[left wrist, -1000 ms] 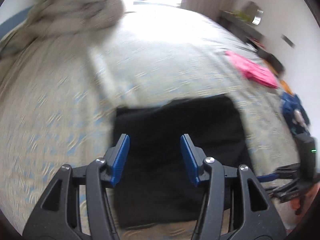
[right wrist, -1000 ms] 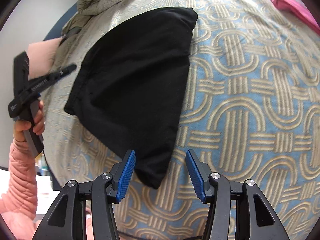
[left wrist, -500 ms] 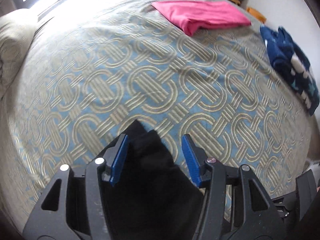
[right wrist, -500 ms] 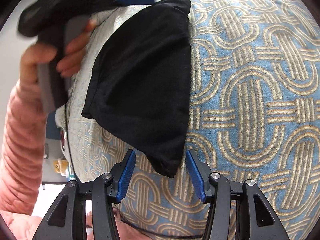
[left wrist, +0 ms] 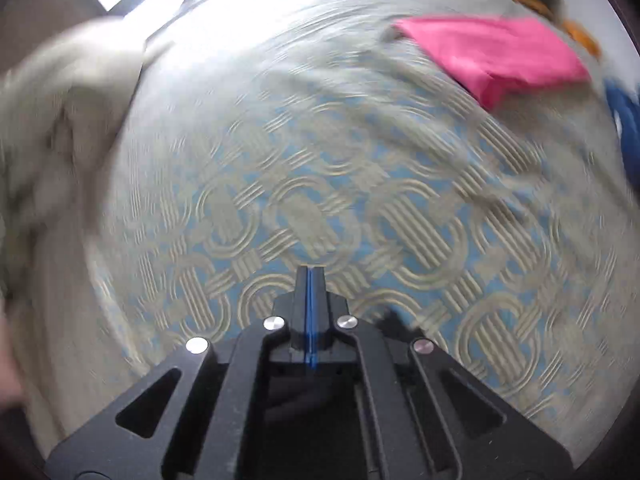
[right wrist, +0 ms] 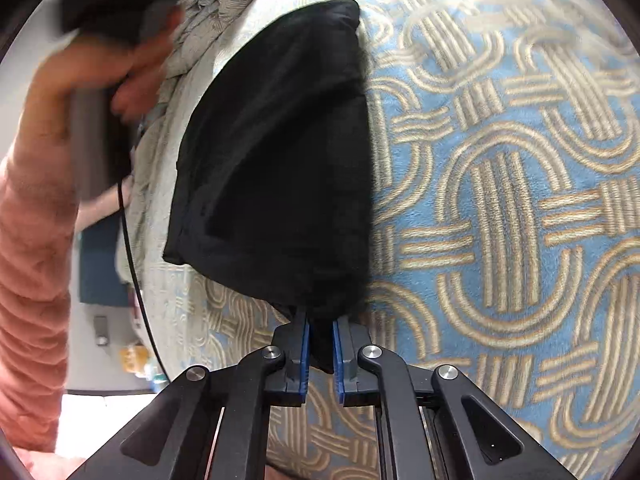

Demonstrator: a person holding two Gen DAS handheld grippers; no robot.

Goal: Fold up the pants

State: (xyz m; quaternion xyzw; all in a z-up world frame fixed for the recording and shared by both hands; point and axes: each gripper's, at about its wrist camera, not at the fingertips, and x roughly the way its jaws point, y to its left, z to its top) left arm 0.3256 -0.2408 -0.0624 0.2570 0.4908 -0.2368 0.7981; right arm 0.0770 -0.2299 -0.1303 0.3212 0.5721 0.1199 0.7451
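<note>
blue bedspread with a woven tan ring pattern (right wrist: 500,208) covers the bed and fills both views. my right gripper (right wrist: 320,344) sits at the bottom centre of its frame, and its jaws have just closed on the near corner of the folded black fabric pants (right wrist: 280,152), which lie flat from there up to the upper middle of the frame. my left gripper (left wrist: 310,300) has also just closed, its blue pads pressed flat together; whether any cloth sits between them i cannot tell, though a dark scrap shows just right of the jaws. my left hand (right wrist: 132,76), in a salmon quilted sleeve (right wrist: 32,240), is blurred at upper left. folded bright pink cloth (left wrist: 496,52) lies at upper right, a crumpled beige blanket (left wrist: 60,120) at left.
</note>
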